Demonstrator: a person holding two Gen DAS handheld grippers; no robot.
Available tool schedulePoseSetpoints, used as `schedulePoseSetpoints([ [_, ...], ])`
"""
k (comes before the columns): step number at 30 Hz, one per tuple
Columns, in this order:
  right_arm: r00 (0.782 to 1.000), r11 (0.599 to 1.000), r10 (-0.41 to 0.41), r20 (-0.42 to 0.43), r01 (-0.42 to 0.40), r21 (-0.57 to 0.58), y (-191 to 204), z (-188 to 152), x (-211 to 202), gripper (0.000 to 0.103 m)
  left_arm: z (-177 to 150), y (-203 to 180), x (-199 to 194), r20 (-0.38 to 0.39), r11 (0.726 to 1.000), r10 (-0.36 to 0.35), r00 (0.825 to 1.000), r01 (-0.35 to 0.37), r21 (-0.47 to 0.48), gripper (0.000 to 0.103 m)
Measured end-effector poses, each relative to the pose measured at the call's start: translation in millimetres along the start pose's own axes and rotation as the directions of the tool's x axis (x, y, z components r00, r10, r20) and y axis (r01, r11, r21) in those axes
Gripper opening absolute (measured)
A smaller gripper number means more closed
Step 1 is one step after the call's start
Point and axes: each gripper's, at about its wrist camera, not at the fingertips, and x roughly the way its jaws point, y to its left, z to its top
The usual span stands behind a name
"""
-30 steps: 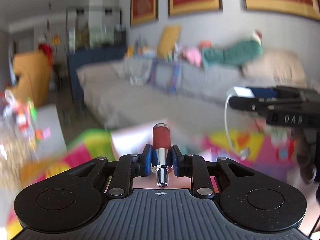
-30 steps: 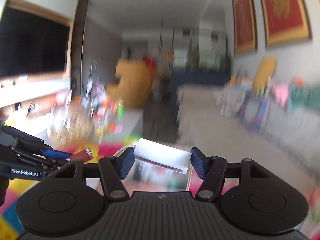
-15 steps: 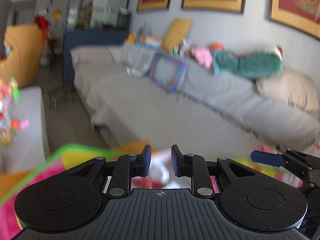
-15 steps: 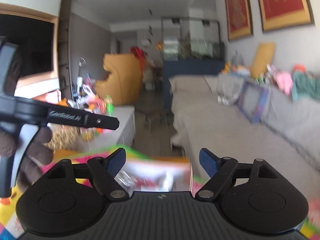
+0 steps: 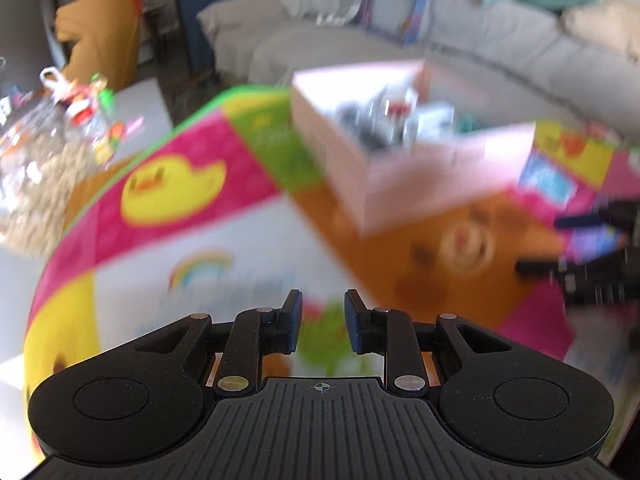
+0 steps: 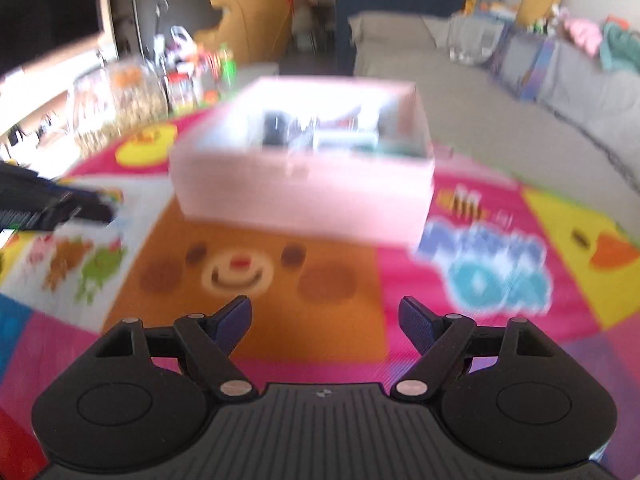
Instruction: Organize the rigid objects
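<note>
- Left wrist view: the left gripper [image 5: 321, 320] points down at a colourful play mat [image 5: 168, 184]; its blue-padded fingers [image 5: 294, 318] stand a narrow gap apart, have just been opening a little, and nothing is between them
- Ahead and slightly right of it, a pink box [image 5: 420, 172] sits on the mat, over the upper edge of an orange bear-face panel [image 5: 464, 240]; it is open at the top and holds a jumble of small objects [image 5: 384, 120], too blurred to name
- At the right edge, the right gripper [image 5: 588, 248] shows as a dark blurred shape low over the mat, beside the box and apart from it
- Behind the box runs a grey sofa [image 5: 360, 40] strewn with cushions and clothes; a clear container of pale pieces [image 5: 36, 176] stands at the left
- Right wrist view: the right gripper [image 6: 325, 322] also tilts down at the mat; its fingers [image 6: 234, 320] are spread wide with only the bear-face panel [image 6: 244, 272] showing in the gap, and they have just been opening
- The pink box [image 6: 304, 196] lies straight ahead, well beyond the fingertips, with the blurred objects [image 6: 320, 132] resting inside it
- The left gripper [image 6: 52, 204] enters from the left edge, beside the box without touching it
- The whole view is motion-blurred, so finer detail cannot be told
</note>
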Motion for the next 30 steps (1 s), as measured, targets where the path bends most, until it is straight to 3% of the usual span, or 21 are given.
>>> schedulePoseSetpoints([
  [2,0.999,0.999,-0.038,0.021,0.038,0.005,7.5,-10.1,1.1,0.089,-17.4,-2.4,2.3,-0.027,1.0,0.015,1.0,-0.015,-0.004,0.027],
  [4,0.998,0.998,-0.056,0.018,0.055,0.014,9.5,-12.0,2.6,0.093,-25.6,-8.6,1.2,0.017,0.999,0.04,0.999,-0.04,-0.018,0.025],
  [5,0.998,0.998,-0.057,0.011,0.057,0.029,7.1,-10.3,4.2,0.097,-26.8,-14.0,0.4,0.029,0.999,0.051,0.998,-0.05,-0.014,0.022],
  [6,0.998,0.998,-0.057,0.008,0.056,0.037,5.5,-10.8,4.8,0.098,-25.7,-18.0,0.7,0.032,0.999,0.049,0.998,-0.048,-0.017,0.013],
  [7,0.998,0.997,-0.058,0.009,0.058,0.042,2.1,-8.5,5.4,0.099,-24.7,-21.2,1.3,0.035,0.999,0.046,0.998,-0.045,-0.027,0.012],
  [14,0.997,0.996,-0.077,0.026,0.076,0.053,2.3,-4.8,8.9,0.103,-12.6,-37.7,15.6,0.105,0.985,0.018,0.994,0.001,-0.174,0.013],
  [15,0.996,0.996,-0.08,0.027,0.079,0.046,2.5,-4.1,9.6,0.103,-12.2,-40.1,17.2,0.115,0.984,0.006,0.993,0.015,-0.179,0.015],
  [17,0.995,0.994,-0.088,0.035,0.086,0.064,-0.7,-3.0,11.0,0.103,-12.5,-46.0,17.9,0.129,0.984,-0.019,0.991,0.042,-0.176,0.032],
  [18,0.993,0.992,-0.106,0.045,0.102,0.075,-2.2,-3.3,12.0,0.103,-12.9,-50.9,18.3,0.138,0.986,-0.042,0.99,0.064,-0.155,0.051],
  [19,0.992,0.99,-0.117,0.056,0.112,0.086,-3.7,-3.8,12.7,0.103,-14.3,-57.1,18.7,0.144,0.989,-0.059,0.988,0.077,-0.124,0.062],
  [21,0.99,0.988,-0.124,0.062,0.117,0.098,-5.0,-3.4,13.0,0.103,-16.4,-66.3,19.7,0.156,0.993,-0.055,0.986,0.07,-0.093,0.069],
  [26,0.988,0.986,-0.138,0.071,0.131,0.104,-5.9,-5.5,11.9,0.103,-17.5,-60.5,23.1,0.207,0.977,-0.036,0.978,0.078,-0.197,0.069],
  [30,0.982,0.979,-0.171,0.083,0.159,0.128,-8.0,-7.5,11.5,0.103,-17.4,-62.8,24.3,0.205,0.973,0.066,0.977,-0.018,-0.229,0.059],
])
